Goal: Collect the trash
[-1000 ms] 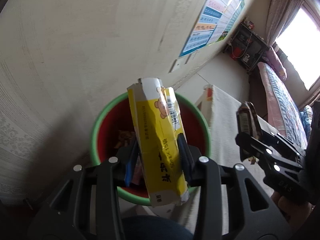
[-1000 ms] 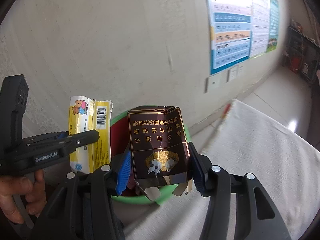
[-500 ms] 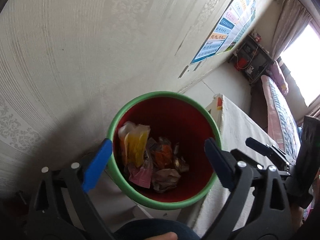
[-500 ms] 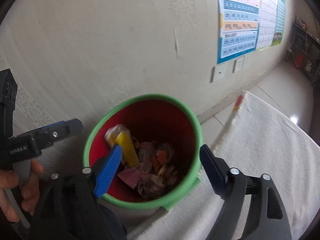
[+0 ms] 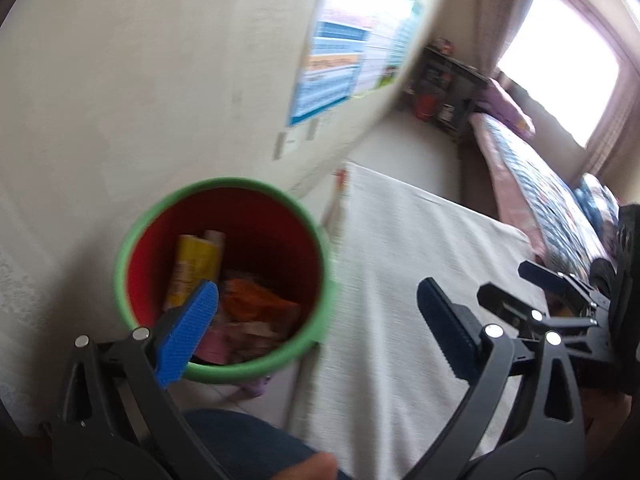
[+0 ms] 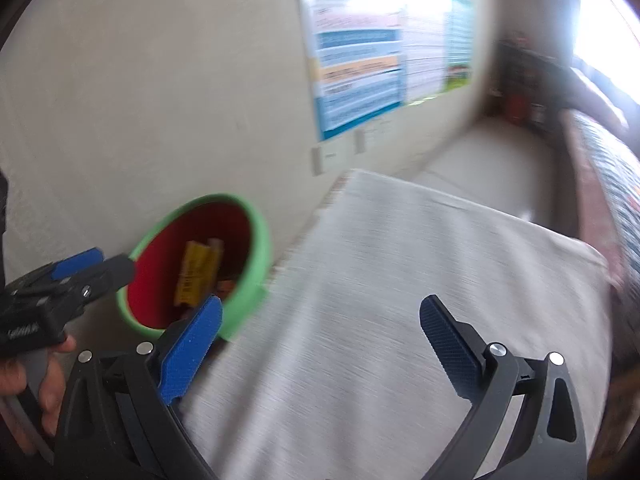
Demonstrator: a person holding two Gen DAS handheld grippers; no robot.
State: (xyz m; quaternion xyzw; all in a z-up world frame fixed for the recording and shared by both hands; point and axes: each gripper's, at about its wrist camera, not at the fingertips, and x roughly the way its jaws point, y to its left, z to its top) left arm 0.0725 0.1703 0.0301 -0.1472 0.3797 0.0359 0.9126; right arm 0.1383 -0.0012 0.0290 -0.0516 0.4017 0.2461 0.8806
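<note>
Trash sits in the bin, a red bucket with a green rim, on the floor against the wall and just beside the white-clothed counter. Inside it: yellow carton leaning up against the left wall, orange wrapper and more crumpled bits beside it; the rest is too blurred to name. Right wrist view shows the same bin with the yellow carton inside.

Left gripper: jaws wide, nothing between the pads, they have just been opening. Its left pad overlaps the bin mouth in view, its right pad is over the counter cloth. Right gripper: jaws also wide and empty, also just been opening, pointing mostly at bare counter, bin off to its left. The left gripper shows at the edge of the right view, held in a hand, next to the bin rim. Heavy motion blur in both views.

Step, as I judge it: drop-off done for both grippers, now in transit away from the bin toward whatever trash is left. No loose trash visible on the counter part in frame, so cannot tell where the next piece is. Next move calls for finding it, keeping jaws wide on approach, lining the pads either side, closing, then carrying back over the bin mouth. Bed and shelf lie beyond.
</note>
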